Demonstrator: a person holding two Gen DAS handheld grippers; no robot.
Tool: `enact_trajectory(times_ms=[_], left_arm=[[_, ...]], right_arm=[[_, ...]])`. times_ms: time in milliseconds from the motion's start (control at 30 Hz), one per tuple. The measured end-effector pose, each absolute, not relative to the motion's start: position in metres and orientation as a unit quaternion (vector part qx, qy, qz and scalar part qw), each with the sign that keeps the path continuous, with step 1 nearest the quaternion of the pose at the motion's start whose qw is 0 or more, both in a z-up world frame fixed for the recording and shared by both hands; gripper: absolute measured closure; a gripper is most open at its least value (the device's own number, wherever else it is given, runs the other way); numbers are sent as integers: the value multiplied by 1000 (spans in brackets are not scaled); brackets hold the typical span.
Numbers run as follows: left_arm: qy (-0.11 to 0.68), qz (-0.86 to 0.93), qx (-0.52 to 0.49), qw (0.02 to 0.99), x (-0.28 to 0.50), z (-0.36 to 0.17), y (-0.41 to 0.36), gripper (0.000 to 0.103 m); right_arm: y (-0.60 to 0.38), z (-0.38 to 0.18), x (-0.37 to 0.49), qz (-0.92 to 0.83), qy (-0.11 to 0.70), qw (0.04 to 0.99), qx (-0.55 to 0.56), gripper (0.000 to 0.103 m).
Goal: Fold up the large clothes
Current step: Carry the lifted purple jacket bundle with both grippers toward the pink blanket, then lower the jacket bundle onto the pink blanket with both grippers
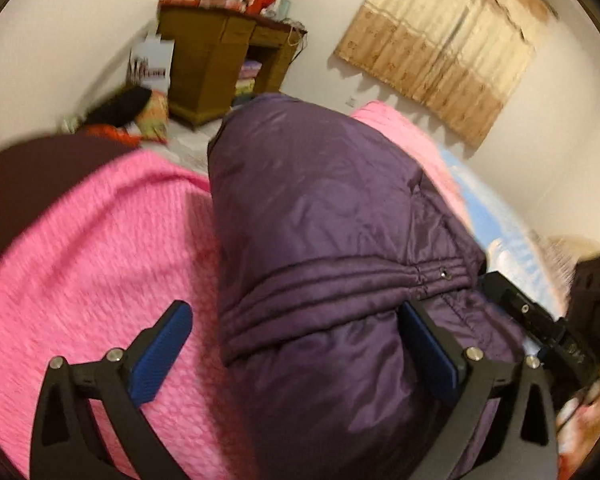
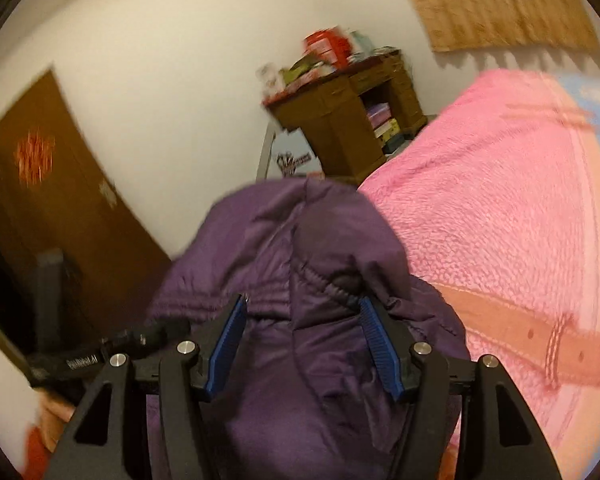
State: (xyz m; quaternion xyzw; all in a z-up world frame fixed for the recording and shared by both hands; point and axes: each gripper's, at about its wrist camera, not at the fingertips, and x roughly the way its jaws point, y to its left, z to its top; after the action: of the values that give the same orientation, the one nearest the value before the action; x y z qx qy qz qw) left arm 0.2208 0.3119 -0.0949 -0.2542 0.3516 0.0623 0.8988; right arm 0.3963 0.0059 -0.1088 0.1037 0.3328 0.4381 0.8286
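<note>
Pink, nubbly fleece covers the bed [image 1: 100, 240], and on it lies the purple jacket [image 1: 320, 208], a puffy coat of smooth, slightly shiny fabric with soft creases. Its lower part is gathered by several rows of stitched channels, with a small metal snap [image 1: 444, 275] set in that band. In the left wrist view the jacket runs away from the camera as a long rounded mound, its near end spreading between the fingers.

The left gripper [image 1: 296, 344] has its fingers wide apart: the ribbed blue pad of one [image 1: 162, 354] hovers over bare pink fleece, the other [image 1: 428, 348] sits against the jacket's fabric. The right gripper [image 2: 302, 344] also has its fingers apart, with a thick bunch of purple cloth lying between the two blue pads; whether they press on it I cannot tell. In the right wrist view the jacket [image 2: 300, 248] humps up at the bed's edge, and both views are a little blurred.

A pink belt [image 2: 540, 340] with punched holes lies flat across the fleece [image 2: 500, 200] just beside the jacket. Farther off stands a brown wooden cabinet [image 1: 216, 60] with clutter piled on top and folded cloths on its open shelf. A beige pleated curtain [image 1: 448, 52] hangs on the pale wall, and a brown door [image 2: 60, 200] shows in the right wrist view.
</note>
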Motion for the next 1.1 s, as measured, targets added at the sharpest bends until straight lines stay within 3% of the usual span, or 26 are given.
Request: enact_trajectory(times_ms=[100, 200, 267, 367, 533, 767, 1100], left_arm=[[333, 45, -269, 903, 219, -100, 309, 0], [344, 21, -292, 892, 228, -108, 312, 0], [349, 8, -302, 887, 232, -110, 313, 0], [347, -2, -295, 890, 233, -111, 311, 3], [332, -7, -275, 902, 226, -95, 308, 21], [322, 59, -245, 913, 199, -75, 312, 23], [339, 123, -232, 903, 216, -100, 323, 0]], right_arm=[[-8, -109, 395, 416, 313, 845, 120, 42], [-24, -115, 402, 376, 324, 859, 129, 16], [-30, -132, 421, 369, 374, 837, 157, 12], [-26, -186, 457, 413, 491, 726, 249, 2], [-4, -189, 454, 477, 495, 686, 240, 3], [29, -197, 439, 528, 482, 659, 235, 3], [24, -190, 452, 485, 479, 706, 190, 4]])
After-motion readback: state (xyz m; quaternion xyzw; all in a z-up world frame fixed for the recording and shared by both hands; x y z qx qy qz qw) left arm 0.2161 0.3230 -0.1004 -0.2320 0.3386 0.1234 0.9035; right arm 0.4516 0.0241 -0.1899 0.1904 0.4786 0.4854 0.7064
